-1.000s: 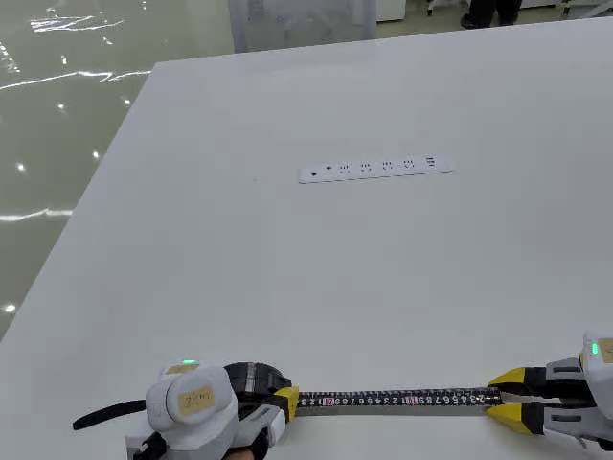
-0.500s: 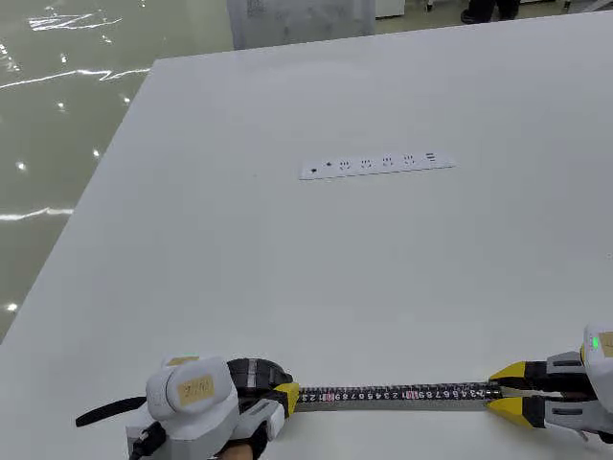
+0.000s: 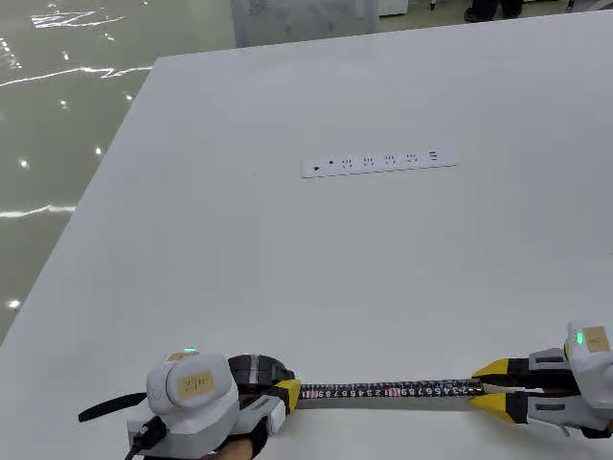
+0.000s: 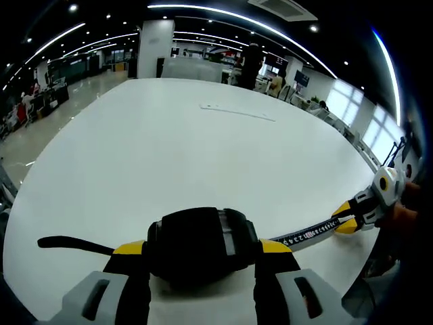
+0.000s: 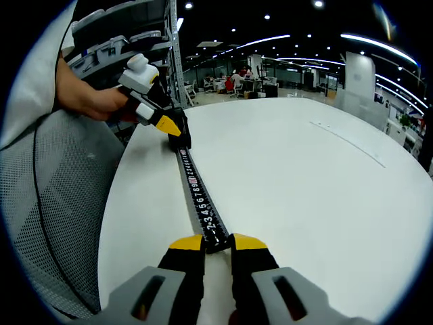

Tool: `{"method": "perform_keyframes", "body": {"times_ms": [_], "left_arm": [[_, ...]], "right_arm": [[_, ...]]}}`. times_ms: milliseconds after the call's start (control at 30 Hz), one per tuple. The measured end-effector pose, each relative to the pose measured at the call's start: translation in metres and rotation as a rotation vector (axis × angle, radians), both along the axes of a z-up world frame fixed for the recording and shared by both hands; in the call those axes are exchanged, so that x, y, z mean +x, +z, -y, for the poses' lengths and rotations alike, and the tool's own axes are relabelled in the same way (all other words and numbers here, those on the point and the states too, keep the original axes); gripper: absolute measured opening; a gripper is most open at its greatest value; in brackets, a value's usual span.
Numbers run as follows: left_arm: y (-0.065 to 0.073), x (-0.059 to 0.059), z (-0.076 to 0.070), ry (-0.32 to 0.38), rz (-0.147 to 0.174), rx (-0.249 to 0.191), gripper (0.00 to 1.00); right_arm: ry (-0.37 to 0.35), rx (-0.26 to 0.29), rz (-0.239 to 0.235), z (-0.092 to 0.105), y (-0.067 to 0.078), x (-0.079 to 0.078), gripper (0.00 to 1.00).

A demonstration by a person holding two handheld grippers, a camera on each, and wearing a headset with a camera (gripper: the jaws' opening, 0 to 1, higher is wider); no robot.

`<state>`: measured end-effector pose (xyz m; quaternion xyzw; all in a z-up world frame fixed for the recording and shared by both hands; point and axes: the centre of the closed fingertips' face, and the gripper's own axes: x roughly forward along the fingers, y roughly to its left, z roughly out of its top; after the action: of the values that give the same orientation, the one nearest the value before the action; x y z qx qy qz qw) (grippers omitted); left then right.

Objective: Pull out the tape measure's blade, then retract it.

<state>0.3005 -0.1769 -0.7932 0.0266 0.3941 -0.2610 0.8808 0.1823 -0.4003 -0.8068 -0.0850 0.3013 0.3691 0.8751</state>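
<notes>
In the head view, the left gripper (image 3: 266,387) is clamping the case (image 3: 257,370) near the front edge of the bench (image 3: 287,249). The right gripper (image 3: 485,387) is pinching the end of the blade (image 3: 383,391), well apart from the case. The blade is lying flat between them.

In the left gripper view, both jaws are pressing on the case sides.

In the right gripper view, the jaws are closed on the blade tip.

I judge that the pull-out is nearly finishing. Next, the right gripper should be guiding the tip slowly toward the case, so the blade is going in without snapping.
</notes>
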Motion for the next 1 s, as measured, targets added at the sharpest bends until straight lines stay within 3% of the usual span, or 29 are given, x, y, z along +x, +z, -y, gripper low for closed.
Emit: {"method": "perform_keyframes", "body": {"times_ms": [367,1000], "left_arm": [[0.0,0.0,-0.001,0.008,-0.012,-0.022,0.59],[0.001,-0.001,-0.002,0.006,-0.031,-0.052,0.58]], "right_arm": [[0.001,0.043,0.006,-0.013,0.002,0.007,0.13],[0.054,0.114,0.01,-0.052,0.004,0.025,0.12]]}}
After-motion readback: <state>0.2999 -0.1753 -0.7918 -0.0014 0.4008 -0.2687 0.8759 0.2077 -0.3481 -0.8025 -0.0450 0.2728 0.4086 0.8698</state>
